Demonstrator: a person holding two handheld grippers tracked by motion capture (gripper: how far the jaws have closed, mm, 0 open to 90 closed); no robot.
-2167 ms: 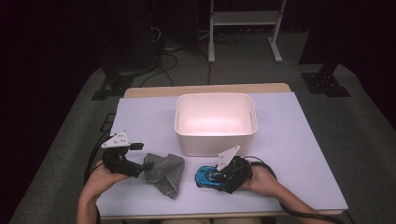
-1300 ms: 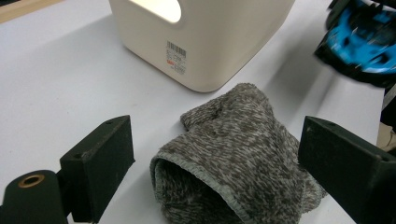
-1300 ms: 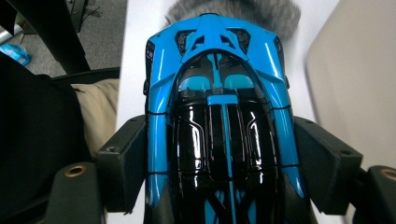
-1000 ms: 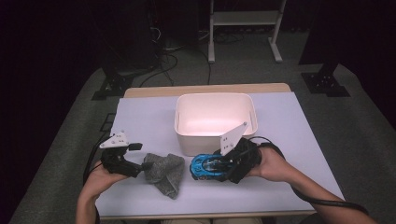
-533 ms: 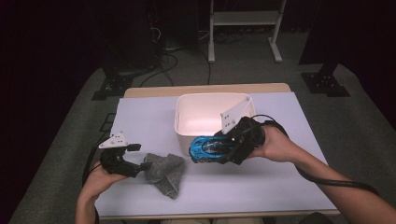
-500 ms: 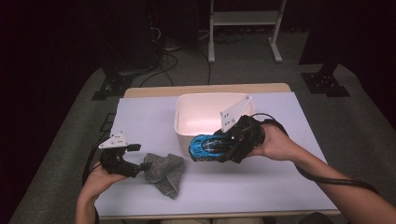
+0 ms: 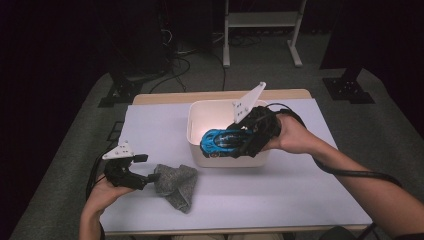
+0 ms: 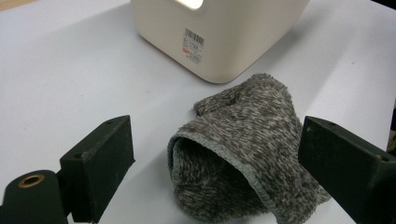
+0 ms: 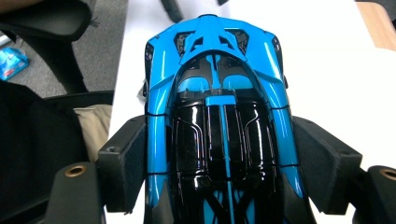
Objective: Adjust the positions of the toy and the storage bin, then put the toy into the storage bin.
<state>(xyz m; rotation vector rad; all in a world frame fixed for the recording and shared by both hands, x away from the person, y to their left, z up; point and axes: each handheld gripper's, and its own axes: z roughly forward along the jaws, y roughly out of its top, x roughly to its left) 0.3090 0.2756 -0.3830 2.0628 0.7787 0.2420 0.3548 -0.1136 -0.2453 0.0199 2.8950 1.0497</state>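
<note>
1. Surface: pale lilac-white sheet over a wooden top, seen from above; dark floor around it.

2. Bin: cream, rectangular with rounded corners, open top, just past the middle of the surface towards 12 o'clock. In the left claw view its near wall carries a small barcode label.

3. Sock: grey, fuzzy knit, lying flat on the surface at about 7 o'clock from the bin and apart from it. Its open cuff faces the left claw.

4. Toy car: bright blue with black roof and trim, held off the surface over the bin's near rim, nose towards 9 o'clock. In the right claw view its body runs straight out between the pads.

5. Right claw: pressed on both flanks of the toy car, gripping it at a wide spread; hand enters from 3 o'clock.

6. Left claw: low at 8 o'clock, jaws spread wide, pads clear of the sock, which lies between and ahead of them; nothing gripped.
</note>
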